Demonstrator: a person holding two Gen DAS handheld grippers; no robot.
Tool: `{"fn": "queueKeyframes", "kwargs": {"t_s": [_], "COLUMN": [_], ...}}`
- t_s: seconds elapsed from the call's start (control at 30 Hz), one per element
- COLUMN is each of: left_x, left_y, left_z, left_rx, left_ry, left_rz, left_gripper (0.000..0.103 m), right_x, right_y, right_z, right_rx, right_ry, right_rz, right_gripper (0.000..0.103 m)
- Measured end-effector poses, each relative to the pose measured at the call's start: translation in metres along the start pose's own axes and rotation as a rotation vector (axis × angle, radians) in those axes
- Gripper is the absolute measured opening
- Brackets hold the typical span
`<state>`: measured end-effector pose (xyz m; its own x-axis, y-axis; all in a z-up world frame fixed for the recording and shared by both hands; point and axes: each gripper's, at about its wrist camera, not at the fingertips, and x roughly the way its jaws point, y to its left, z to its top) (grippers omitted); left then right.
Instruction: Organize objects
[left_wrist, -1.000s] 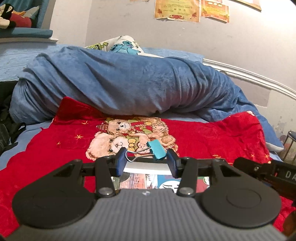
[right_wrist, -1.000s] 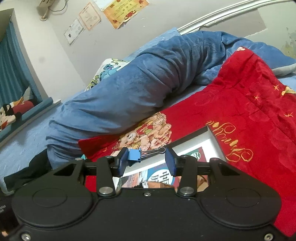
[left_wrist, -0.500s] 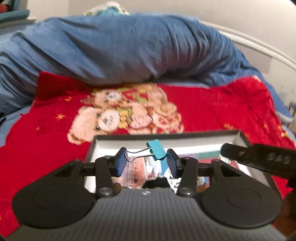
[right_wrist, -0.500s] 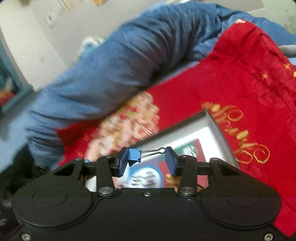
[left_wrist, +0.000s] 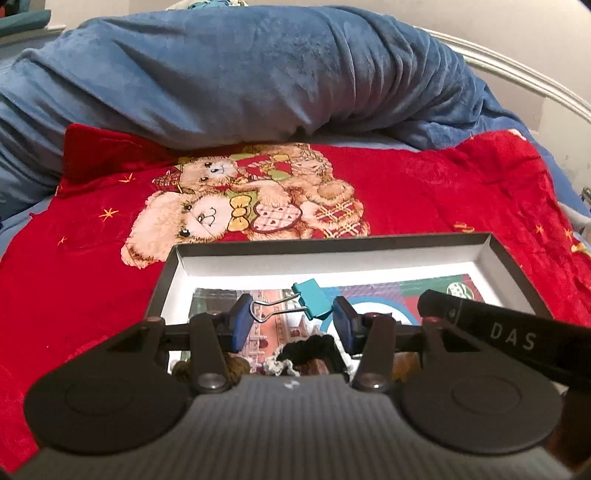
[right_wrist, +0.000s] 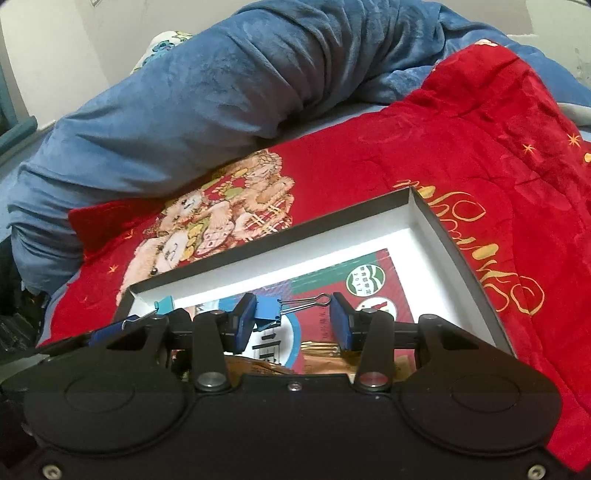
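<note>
I see a big blue blanket (left_wrist: 236, 74) at the far side, then a red bear blanket (left_wrist: 424, 192) with an open box (left_wrist: 332, 242) on it. Over the box, my left gripper (left_wrist: 291, 319) pinches a teal clip (left_wrist: 310, 301) — my right gripper (right_wrist: 291, 319) pinches a blue clip (right_wrist: 267, 312).

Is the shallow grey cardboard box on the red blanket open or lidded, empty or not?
Open, not empty: shallow grey cardboard box shows no lid, white inner walls exposed, printed colourful packets lying on its floor.
</note>
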<state>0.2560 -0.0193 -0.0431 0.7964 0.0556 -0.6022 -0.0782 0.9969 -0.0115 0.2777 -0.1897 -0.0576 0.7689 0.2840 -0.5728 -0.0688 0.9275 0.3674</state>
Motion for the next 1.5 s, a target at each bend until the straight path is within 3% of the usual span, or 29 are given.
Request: {"fn": "queueKeyframes", "kwargs": {"t_s": [0.33, 0.4, 0.47, 0.63, 0.93, 1.13, 1.2, 1.37, 1.5], "left_x": [0.007, 0.007, 0.008, 0.004, 0.000, -0.019, -0.029, -0.052, -0.074], "left_y": [-0.002, -0.001, -0.002, -0.005, -0.013, -0.020, -0.019, -0.010, 0.002], "left_z": [-0.005, -0.006, -0.007, -0.009, -0.017, -0.020, -0.018, -0.014, -0.008], "left_rx": [-0.005, -0.015, -0.012, 0.009, 0.016, 0.061, 0.064, 0.041, -0.003], "left_ry": [0.031, 0.039, 0.042, 0.039, 0.015, -0.019, -0.034, -0.051, -0.053], "left_rz": [0.010, -0.002, -0.001, 0.020, 0.080, 0.106, 0.116, 0.151, 0.169], "left_gripper": [0.056, 0.064, 0.065, 0.067, 0.079, 0.084, 0.086, 0.089, 0.089], "right_x": [0.005, 0.006, 0.006, 0.003, 0.003, -0.007, -0.014, -0.039, -0.065], "right_y": [-0.010, -0.011, -0.010, -0.008, -0.008, -0.015, -0.013, -0.007, -0.007], "right_z": [-0.001, -0.003, -0.005, -0.009, -0.011, -0.008, -0.006, -0.003, -0.010], "right_rx": [0.042, 0.054, 0.042, 0.052, 0.090, 0.147, 0.155, 0.151, 0.172], "right_ry": [0.013, 0.023, 0.019, 0.016, 0.023, 0.025, 0.014, -0.043, -0.072], "right_rz": [0.002, -0.004, -0.010, -0.016, 0.029, 0.058, 0.083, 0.140, 0.148], "right_gripper": [0.042, 0.042, 0.042, 0.043, 0.045, 0.062, 0.064, 0.085, 0.092]}}
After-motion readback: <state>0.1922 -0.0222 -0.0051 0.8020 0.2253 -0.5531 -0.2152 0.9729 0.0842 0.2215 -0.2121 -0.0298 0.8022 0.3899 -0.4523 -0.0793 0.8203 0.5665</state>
